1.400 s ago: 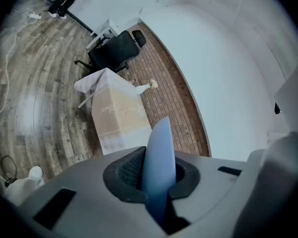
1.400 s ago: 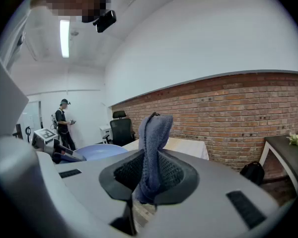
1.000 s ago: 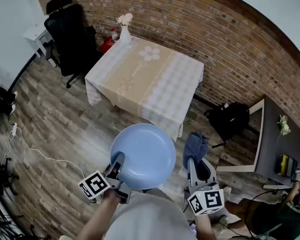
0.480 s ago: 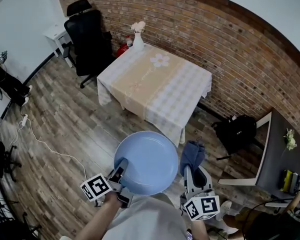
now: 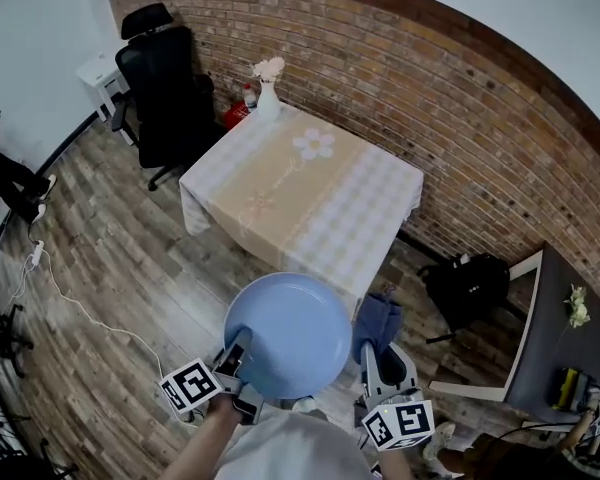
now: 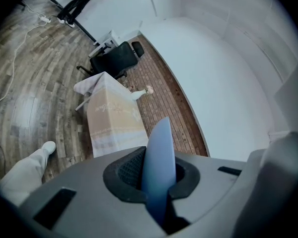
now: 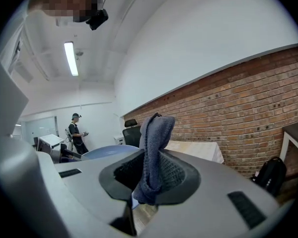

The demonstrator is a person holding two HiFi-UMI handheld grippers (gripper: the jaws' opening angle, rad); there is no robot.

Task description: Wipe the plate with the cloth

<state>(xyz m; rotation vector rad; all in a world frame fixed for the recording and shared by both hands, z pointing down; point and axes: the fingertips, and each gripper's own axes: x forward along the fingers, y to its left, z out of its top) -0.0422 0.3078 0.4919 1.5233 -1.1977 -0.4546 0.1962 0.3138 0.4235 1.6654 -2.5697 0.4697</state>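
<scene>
Currently left gripper (image 6: pixel 158 180) pinches blue plate (image 5: pixel 288 335) by its near rim, midair, short of the table (image 5: pixel 280 193); right gripper (image 7: pixel 150 178) clamps bunched cloth (image 5: pixel 377 320) just beside plate's right edge. Best bet: swing cloth onto plate face, press lightly, keep rim grip firm.

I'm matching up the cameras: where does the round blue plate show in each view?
Head view: the round blue plate sits bottom centre.
Left gripper view: plate edge-on between the jaws, bottom centre.
Right gripper view: plate left of centre, low.
Shared landmark: the cloth-covered table.
</scene>
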